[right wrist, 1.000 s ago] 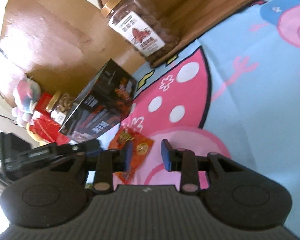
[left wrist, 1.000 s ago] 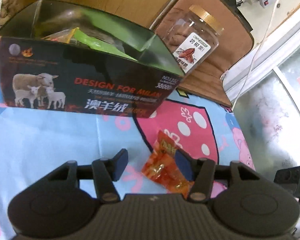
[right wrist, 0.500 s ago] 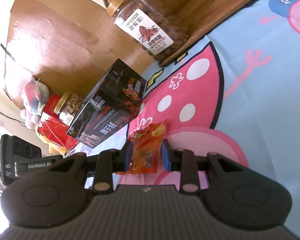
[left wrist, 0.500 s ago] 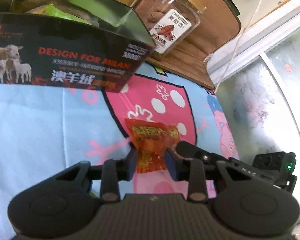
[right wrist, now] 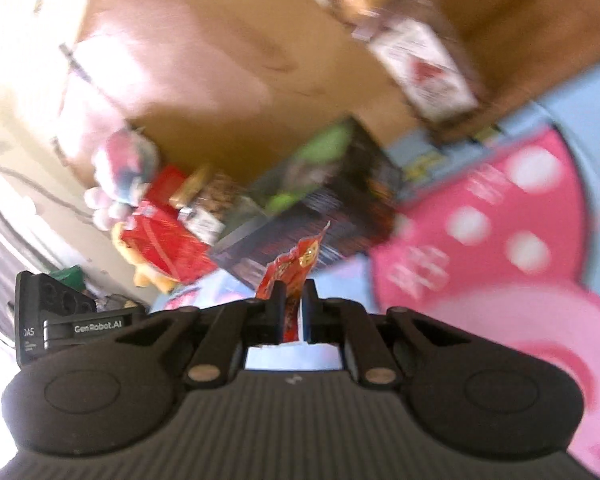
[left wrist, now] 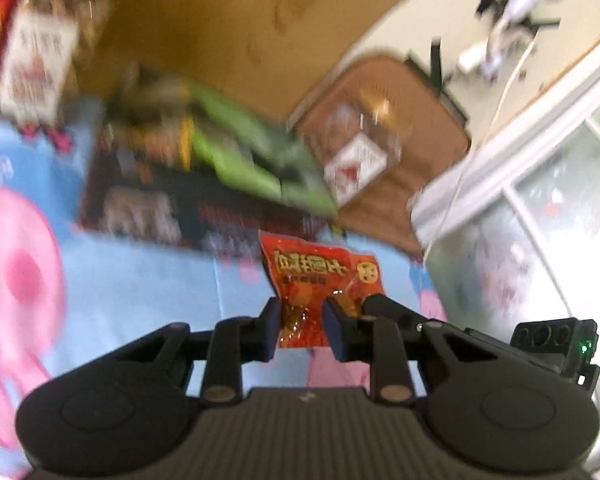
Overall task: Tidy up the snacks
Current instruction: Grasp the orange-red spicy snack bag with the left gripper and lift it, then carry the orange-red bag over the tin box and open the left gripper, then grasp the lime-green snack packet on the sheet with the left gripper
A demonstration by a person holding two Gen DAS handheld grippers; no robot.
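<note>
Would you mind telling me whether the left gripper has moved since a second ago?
Yes. The left gripper, its jaws closing on an orange snack packet, has risen and drawn back from the dark box, which looks smaller.

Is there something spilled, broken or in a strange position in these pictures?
Nothing looks spilled or broken. Each gripper holds an orange snack packet: the left gripper closing on one packet, the right gripper shut on another. The dark box is open, with green packets inside. Heavy blur hides fine details.
</note>
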